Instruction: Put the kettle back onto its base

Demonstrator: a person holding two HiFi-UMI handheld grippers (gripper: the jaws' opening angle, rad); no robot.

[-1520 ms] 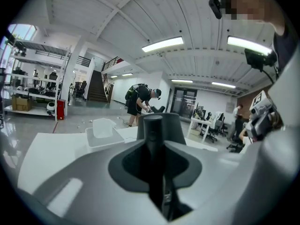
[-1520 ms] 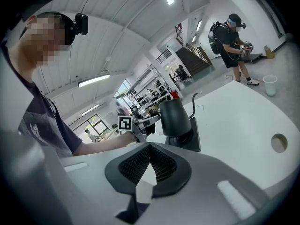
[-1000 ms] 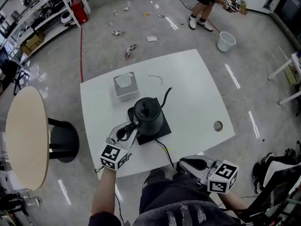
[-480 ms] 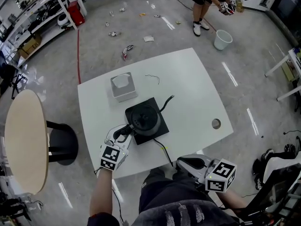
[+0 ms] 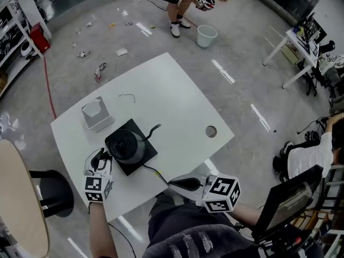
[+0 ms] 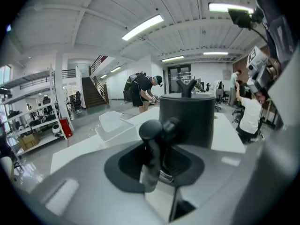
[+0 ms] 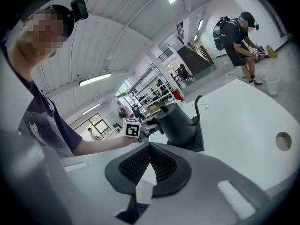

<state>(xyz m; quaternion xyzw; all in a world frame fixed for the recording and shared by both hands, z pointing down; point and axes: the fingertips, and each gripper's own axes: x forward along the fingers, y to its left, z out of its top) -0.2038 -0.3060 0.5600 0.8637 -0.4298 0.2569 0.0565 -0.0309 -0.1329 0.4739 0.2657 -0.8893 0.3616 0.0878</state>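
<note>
While the kettle (image 5: 124,145) stands on its base (image 5: 131,167), the left gripper (image 5: 100,156) lets go.
Kettle and square base are in the near left part of the white table (image 5: 172,101). The left jaws have just been opening, only narrowly apart, with the handle (image 6: 152,144) between them. The right gripper (image 5: 173,183) hangs at the table's near edge, jaws together, empty.
</note>
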